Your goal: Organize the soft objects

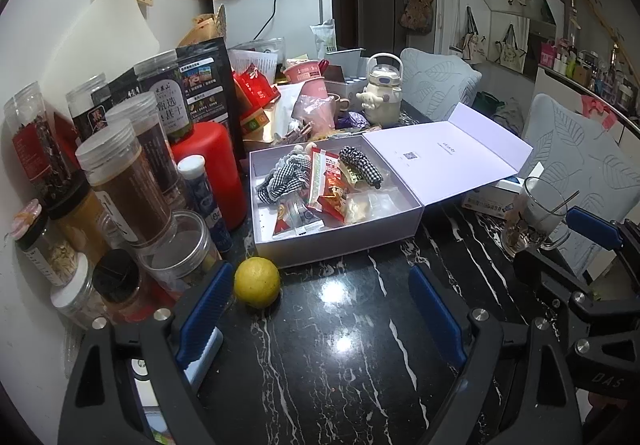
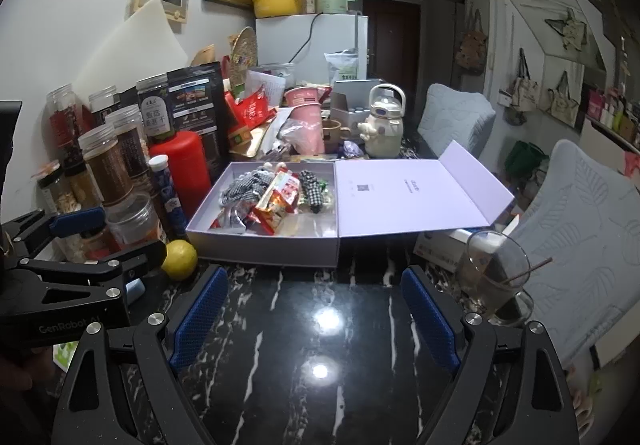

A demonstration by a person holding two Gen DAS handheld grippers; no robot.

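The open box point(image 1: 336, 241) sits on the dark table point(image 1: 340, 345) with its lid folded back, and the soft things lie inside it: 2 checked hair ties point(image 1: 286, 175) point(image 1: 360, 163) among snack packets point(image 1: 326, 185). The left gripper point(image 1: 320, 309) and right gripper point(image 2: 316, 309) hover low before the box, fingers spread and holding nothing. This fits either sorting about to start or the last thing just dropped in, so no single move is called for.
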